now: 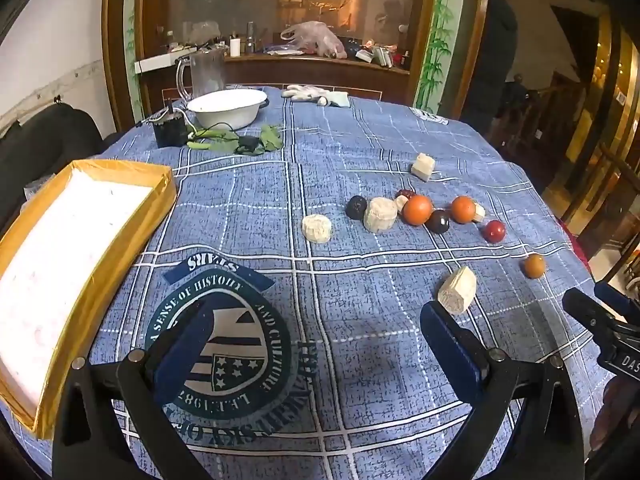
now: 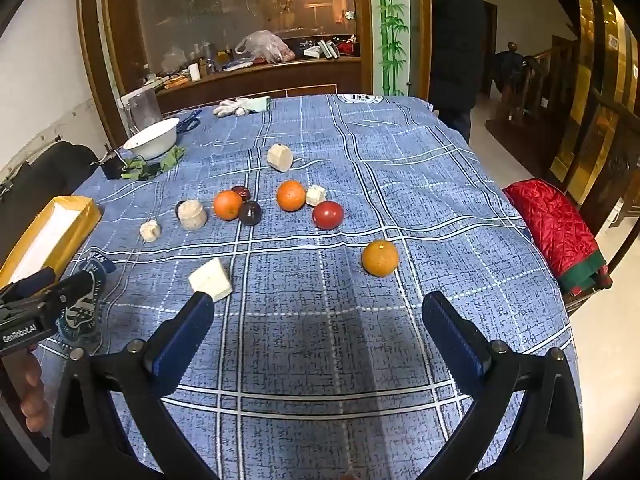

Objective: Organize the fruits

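Since both grippers hover empty above the table (image 2: 400, 152) with nothing picked up, the sorting looks to be at its very start, and the tray (image 1: 168, 188) at the left edge, gold-walled with a white floor, holds nothing that I can see. The left gripper (image 1: 316, 344) has its jaws spread wide; so has the right gripper (image 2: 320, 332). The fruits lie loose mid-table: three oranges, the nearest orange (image 2: 380, 258) apart from the cluster, a red fruit (image 2: 328, 215), dark plums, and pale cut chunks, one chunk (image 2: 211, 280) just beside the right gripper's left finger. Next move, likely: close on the nearest orange, squarely, since it may roll.
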A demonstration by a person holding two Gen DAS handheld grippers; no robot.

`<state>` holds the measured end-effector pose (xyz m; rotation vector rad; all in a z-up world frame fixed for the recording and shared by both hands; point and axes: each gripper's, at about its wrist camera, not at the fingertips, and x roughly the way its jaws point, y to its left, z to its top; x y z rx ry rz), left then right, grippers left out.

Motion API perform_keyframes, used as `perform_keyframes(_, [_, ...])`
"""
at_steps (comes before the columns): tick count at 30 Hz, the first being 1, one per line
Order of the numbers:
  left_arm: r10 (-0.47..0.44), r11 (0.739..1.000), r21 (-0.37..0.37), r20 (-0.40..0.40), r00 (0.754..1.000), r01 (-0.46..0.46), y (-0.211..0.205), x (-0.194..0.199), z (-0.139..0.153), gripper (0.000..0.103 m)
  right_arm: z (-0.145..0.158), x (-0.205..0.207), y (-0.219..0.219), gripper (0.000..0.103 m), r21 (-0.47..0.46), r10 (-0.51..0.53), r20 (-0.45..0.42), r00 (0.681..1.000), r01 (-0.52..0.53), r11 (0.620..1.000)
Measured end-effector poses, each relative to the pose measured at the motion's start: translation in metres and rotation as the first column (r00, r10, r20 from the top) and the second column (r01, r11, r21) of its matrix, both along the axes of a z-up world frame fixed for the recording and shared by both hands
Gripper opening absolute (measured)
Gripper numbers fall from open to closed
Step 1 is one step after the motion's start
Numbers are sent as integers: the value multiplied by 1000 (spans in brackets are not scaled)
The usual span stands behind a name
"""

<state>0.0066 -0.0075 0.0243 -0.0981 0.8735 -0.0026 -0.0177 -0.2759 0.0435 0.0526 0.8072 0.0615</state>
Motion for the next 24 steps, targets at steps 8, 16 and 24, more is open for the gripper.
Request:
perform_keyframes(8, [-5,1000,-17,26,1000,5,13,-1,8,102,-9,-9,23,103,-28,13,26,1000,-12,1000])
perform_keyframes(16, [-21,1000,-12,48,999,21,12,-15,-6,102,-10,-16,26,103,-23,25,32,999,-24,999])
perform_keyframes(24, [-15,1000,2,44,999,15,10,-17,-11,102,-10,-16,23,103,-11,22,35,999,-21,1000])
